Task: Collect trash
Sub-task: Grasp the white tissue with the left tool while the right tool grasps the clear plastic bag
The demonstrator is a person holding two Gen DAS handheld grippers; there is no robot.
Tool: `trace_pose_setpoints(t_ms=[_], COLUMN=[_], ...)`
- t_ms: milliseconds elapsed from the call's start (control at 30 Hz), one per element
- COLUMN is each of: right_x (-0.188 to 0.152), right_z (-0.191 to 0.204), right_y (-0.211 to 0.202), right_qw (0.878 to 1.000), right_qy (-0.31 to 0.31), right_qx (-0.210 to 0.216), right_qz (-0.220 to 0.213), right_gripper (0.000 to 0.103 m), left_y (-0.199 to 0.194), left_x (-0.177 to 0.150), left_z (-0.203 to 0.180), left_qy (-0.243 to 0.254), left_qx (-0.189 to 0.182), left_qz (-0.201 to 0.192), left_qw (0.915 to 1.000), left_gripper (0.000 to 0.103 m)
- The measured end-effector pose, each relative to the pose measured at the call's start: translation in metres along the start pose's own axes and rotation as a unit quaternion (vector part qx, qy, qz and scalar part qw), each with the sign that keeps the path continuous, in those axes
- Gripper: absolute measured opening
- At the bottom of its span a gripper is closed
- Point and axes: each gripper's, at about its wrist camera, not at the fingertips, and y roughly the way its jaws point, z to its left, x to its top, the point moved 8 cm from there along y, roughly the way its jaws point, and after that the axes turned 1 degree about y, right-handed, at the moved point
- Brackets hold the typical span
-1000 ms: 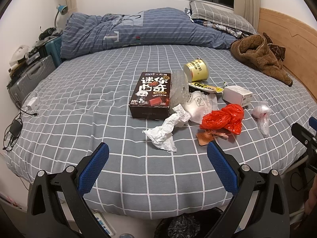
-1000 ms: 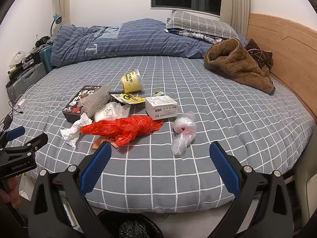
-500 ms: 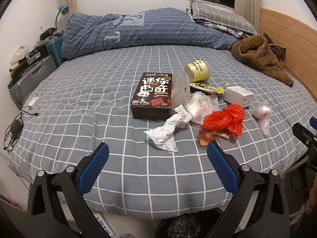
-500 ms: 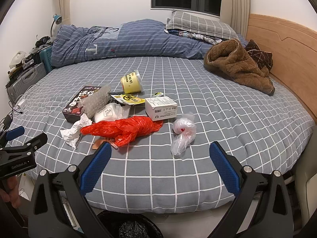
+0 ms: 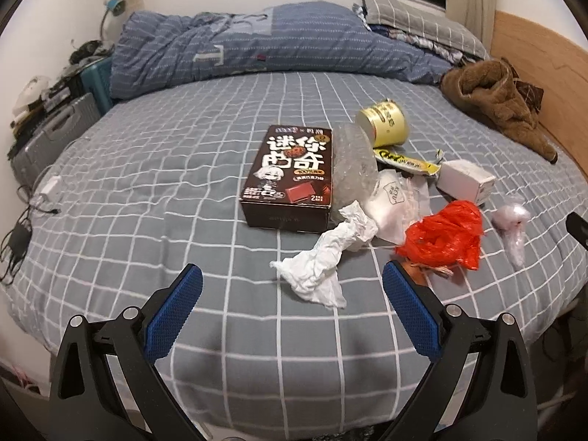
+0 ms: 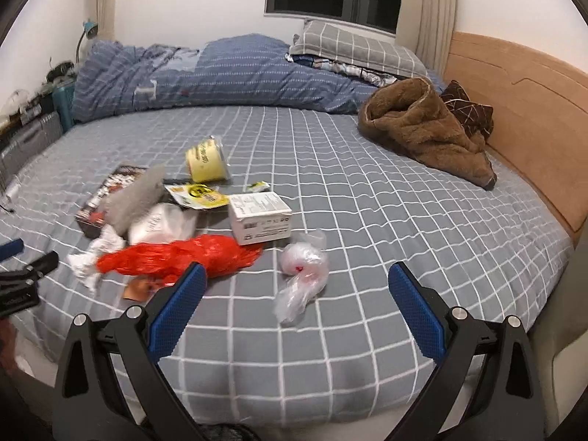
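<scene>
Left wrist: my left gripper [image 5: 292, 279] hangs over the near edge of the bed [image 5: 147, 183], jaws spread wide, nothing between them. The tissue [image 5: 323, 261] lies just ahead, roughly centred in the gap, so I judge this is the approach step w/ nothing collected yet. Next move, as I see it: push fwd and down till the pads straddle the wad, then close gently, since it's soft and will squash. Behind it sits the dark box [image 5: 290, 180], w/ large Chinese characters on top plus "100%" and a "2" I can make out; the rest is too small. Touching its right side is a bubble wrap roll [image 5: 354, 161], then a white mask [image 5: 389, 198] printed "KEYU" or similar, not sure. The yellow cup [image 5: 384, 126] lies on its side, label unreadable. The red bag [image 5: 444, 235] is right of the tissue.

Right wrist: view is motion-blurred on the left. My right gripper [image 6: 296, 286] is also wide apart and empty. The clear bag [image 6: 303, 272] w/ a red spot inside lies between the fingers, slightly ahead, so it's the likely pick for this side; needs a short drop, then a pinch at the bunched top. The white carton [image 6: 261, 217] has a barcode label, text illegible. The yellow wrapper [image 6: 198, 194] has a round black logo I can't read. The bin isn't clearly in view.
</scene>
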Motion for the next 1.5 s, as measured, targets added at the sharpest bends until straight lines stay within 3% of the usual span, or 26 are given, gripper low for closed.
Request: trace_pose_setpoints(t_ms=[367, 633, 800, 967, 1033, 1233, 1500], right_x=[-0.007, -0.015, -0.016, -0.022, -0.023, -0.02, -0.009], right_z=[-0.008, -0.002, -0.002, -0.002, -0.002, -0.005, -0.006], right_y=[0.084, 0.118, 0.125, 0.132, 0.133, 0.129, 0.11], right_qw=[0.998, 0.995, 0.995, 0.992, 0.992, 0.993, 0.995], right_qy=[0.007, 0.012, 0.015, 0.023, 0.025, 0.03, 0.028], right_qx=[-0.002, 0.005, 0.007, 0.012, 0.011, 0.008, 0.004], right_qz=[0.064, 0.096, 0.103, 0.122, 0.122, 0.118, 0.094], right_gripper=[0.089, 0.079, 0.069, 0.05, 0.05, 0.048, 0.048], left_y=[0.058, 0.084, 0.092, 0.094, 0.093, 0.086, 0.064], left_x=[0.007, 0.003, -0.001, -0.004, -0.005, -0.001, 0.01], left_z=[-0.017, -0.028, -0.032, -0.035, -0.036, -0.031, -0.024], left_qy=[0.008, 0.013, 0.02, 0.021, 0.023, 0.015, 0.006], left_qx=[-0.022, -0.043, -0.051, -0.056, -0.054, -0.053, -0.048], left_qz=[0.039, 0.063, 0.075, 0.084, 0.086, 0.077, 0.041], left_qw=[0.999, 0.997, 0.9957, 0.9947, 0.9946, 0.9955, 0.998], left_gripper=[0.093, 0.077, 0.059, 0.035, 0.028, 0.019, 0.018])
